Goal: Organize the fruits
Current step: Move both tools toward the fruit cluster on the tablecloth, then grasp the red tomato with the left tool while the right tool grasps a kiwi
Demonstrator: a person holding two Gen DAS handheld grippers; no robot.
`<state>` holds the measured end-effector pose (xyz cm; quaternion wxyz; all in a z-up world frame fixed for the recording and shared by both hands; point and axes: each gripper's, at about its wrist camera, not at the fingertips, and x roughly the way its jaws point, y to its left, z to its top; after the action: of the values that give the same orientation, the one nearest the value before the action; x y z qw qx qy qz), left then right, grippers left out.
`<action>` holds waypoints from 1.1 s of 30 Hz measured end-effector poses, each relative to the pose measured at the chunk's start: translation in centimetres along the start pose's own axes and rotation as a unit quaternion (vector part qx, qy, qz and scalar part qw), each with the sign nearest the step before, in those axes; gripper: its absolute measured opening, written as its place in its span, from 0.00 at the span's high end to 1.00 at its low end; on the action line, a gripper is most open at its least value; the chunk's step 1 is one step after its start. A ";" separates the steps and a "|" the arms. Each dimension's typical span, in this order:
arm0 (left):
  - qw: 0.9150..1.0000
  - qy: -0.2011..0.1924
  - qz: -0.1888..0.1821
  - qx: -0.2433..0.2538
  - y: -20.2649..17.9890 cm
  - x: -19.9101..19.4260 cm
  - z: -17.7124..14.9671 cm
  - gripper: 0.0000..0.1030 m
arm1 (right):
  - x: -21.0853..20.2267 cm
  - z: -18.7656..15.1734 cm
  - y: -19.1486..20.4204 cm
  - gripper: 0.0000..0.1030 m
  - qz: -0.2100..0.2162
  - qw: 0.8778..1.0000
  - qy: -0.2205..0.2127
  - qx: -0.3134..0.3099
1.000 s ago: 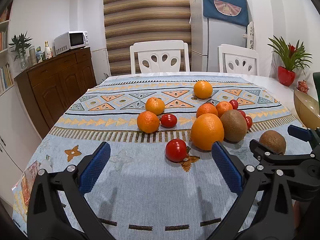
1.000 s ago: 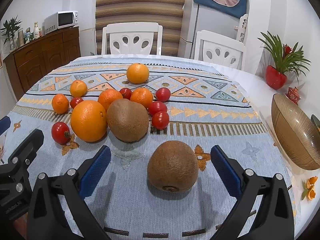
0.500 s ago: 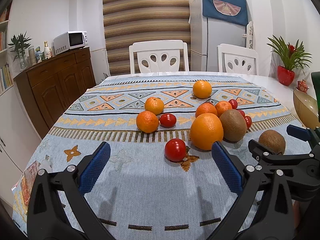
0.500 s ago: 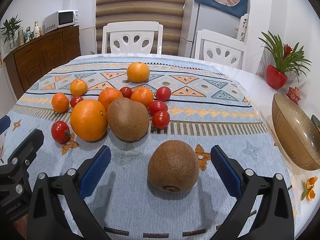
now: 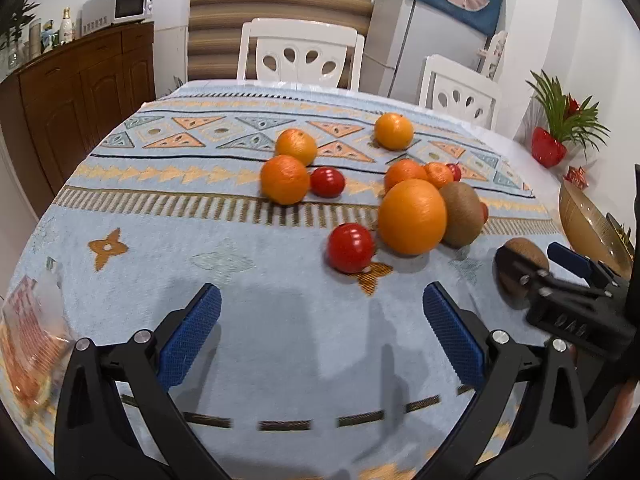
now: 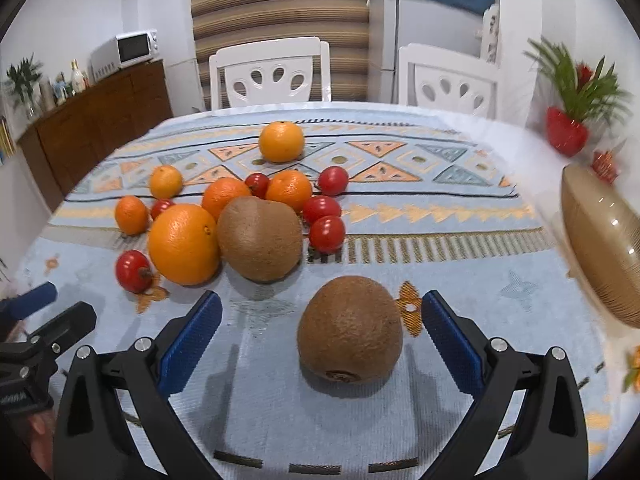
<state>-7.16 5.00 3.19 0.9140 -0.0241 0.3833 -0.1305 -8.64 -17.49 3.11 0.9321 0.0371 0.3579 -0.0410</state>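
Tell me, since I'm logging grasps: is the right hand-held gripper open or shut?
Open: the right hand-held gripper has blue pads spread wide, the brown fuzzy kiwi between them untouched.

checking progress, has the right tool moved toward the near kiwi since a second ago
Yes. The right tool has moved forward: the near kiwi now sits between its open jaws, and the fixed bowl looms closer.

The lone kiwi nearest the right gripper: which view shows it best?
The right wrist view: the near kiwi lies whole and unobstructed on the tablecloth, just beyond the open right gripper. In the left wrist view the same kiwi sits near the right edge, partly hidden behind the right gripper's fingers.
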 end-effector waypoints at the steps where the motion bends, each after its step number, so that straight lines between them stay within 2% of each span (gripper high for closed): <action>1: 1.000 0.003 0.004 0.005 0.0 0.0 0.1 0.03 | -0.1 0.1 -0.2 0.05 0.011 1.000 0.003 0.004; 5: 0.999 0.030 0.007 0.039 -0.5 -0.1 1.5 0.03 | -0.8 0.9 -1.2 0.05 0.041 0.999 0.009 0.014; 9: 0.997 0.046 -0.031 0.056 -0.9 -0.3 3.0 0.03 | -1.5 2.4 -2.0 0.05 0.054 0.998 0.021 0.008; 13: 0.993 0.062 -0.062 0.084 -1.4 0.6 4.2 0.04 | -0.9 3.9 -1.5 0.05 0.071 0.996 0.058 -0.021; 16: 0.990 0.070 -0.069 0.101 -1.8 1.4 4.5 0.09 | -0.8 4.0 -1.2 0.05 0.078 0.994 0.068 -0.041; 20: 0.987 0.086 -0.091 0.098 -1.3 3.1 4.7 0.10 | -0.6 3.0 -2.2 0.05 0.103 0.990 0.089 -0.030; 25: 0.986 0.113 -0.090 0.077 -0.4 5.7 4.4 0.16 | 0.4 1.4 -1.9 0.05 0.090 0.989 0.107 -0.039; 28: 0.986 0.119 -0.094 0.072 -0.3 6.5 4.3 0.17 | 0.7 1.0 -1.8 0.05 0.088 0.989 0.109 -0.037; 33: 0.986 0.116 -0.080 0.085 -1.3 7.4 4.0 0.20 | 1.5 0.9 -2.2 0.05 0.081 0.989 0.120 -0.025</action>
<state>0.34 1.59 1.12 0.8488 0.0386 0.4710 -0.2371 -7.18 -19.82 2.66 0.8835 0.0470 0.4635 0.0490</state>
